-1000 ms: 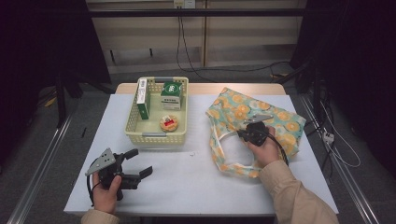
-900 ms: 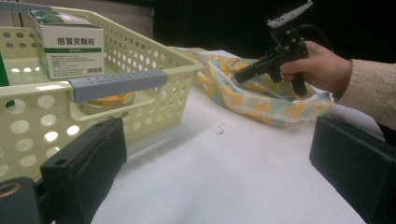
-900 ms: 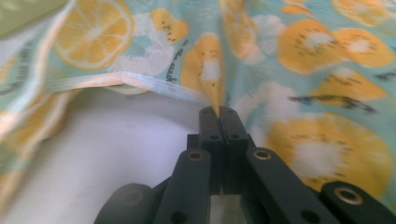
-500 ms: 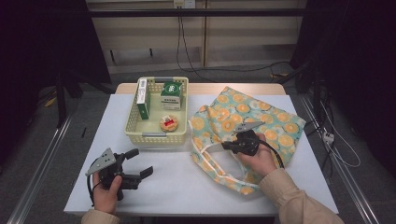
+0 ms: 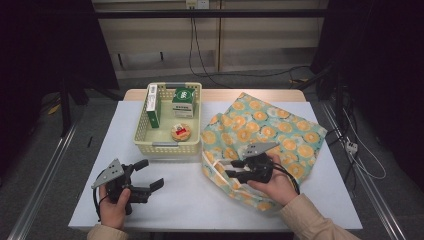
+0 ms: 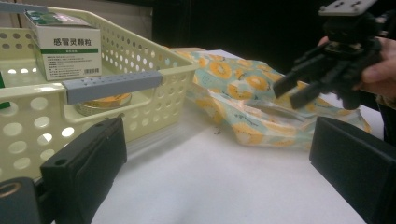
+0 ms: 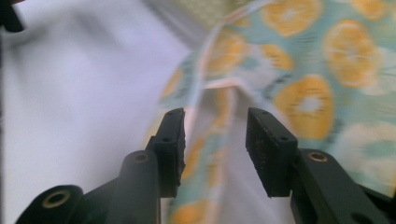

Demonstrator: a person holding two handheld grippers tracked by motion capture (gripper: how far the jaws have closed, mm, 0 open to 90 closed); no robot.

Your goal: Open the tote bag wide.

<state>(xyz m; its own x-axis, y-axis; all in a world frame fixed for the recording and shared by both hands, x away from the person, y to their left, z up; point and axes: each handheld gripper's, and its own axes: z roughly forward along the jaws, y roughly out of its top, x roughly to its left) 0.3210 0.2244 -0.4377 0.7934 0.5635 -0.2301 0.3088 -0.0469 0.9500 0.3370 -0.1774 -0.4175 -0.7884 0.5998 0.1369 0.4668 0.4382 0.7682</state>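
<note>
High view: right gripper [image 5: 234, 169] over bag [image 5: 270, 130] by tabletop's right edge, fingers just parted, gripping nothing, likely for regrasping its mouth. Left gripper [image 5: 150, 175] open, idle near front-left corner.

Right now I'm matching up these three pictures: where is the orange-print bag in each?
High view: orange-print bag right of centre, beside the basket.
Left gripper view: upper middle, right of the basket.
Right gripper view: centre and right, beyond the jaws.
Shared landmark: its white handles at the mouth.
</note>
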